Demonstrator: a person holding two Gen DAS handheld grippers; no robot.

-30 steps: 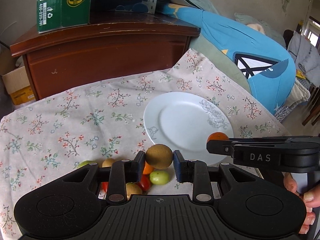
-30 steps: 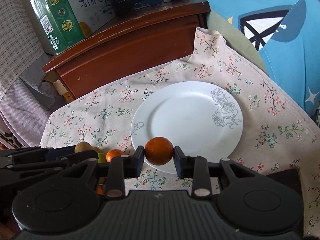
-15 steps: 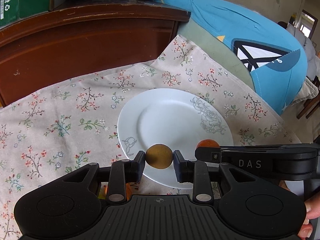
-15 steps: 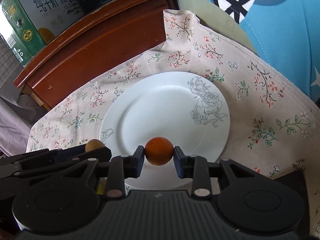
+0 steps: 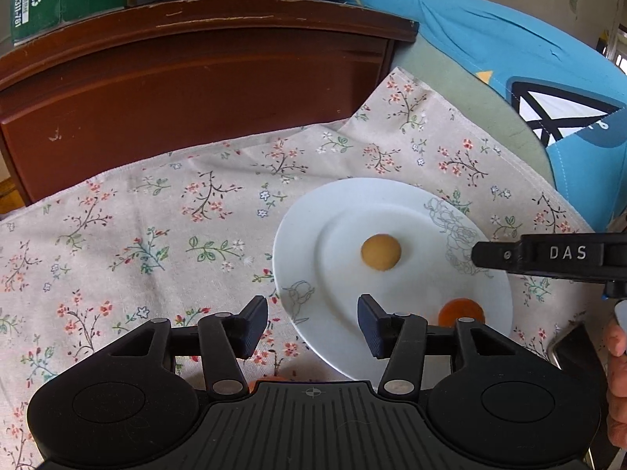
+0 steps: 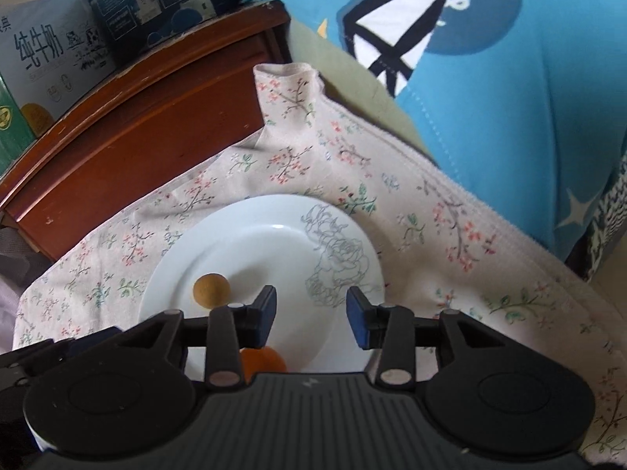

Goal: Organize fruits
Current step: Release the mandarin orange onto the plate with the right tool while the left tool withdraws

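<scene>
Plate (image 5: 298,258) on cloth (image 5: 156,235); 2 fruits on it: one (image 5: 381,252) mid, other (image 5: 461,310) nr front rim.

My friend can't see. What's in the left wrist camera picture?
A white plate on a flowery tablecloth holds a tan round fruit and an orange fruit. The open left gripper hovers empty in front.

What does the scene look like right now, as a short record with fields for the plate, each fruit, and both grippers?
plate: white plate with a grey rose print, on the floral tablecloth
brown fruit: brown fruit lying on the plate, near its middle
orange fruit: orange fruit on the plate's near side
left gripper: left gripper open, empty
right gripper: right gripper open, empty
</scene>
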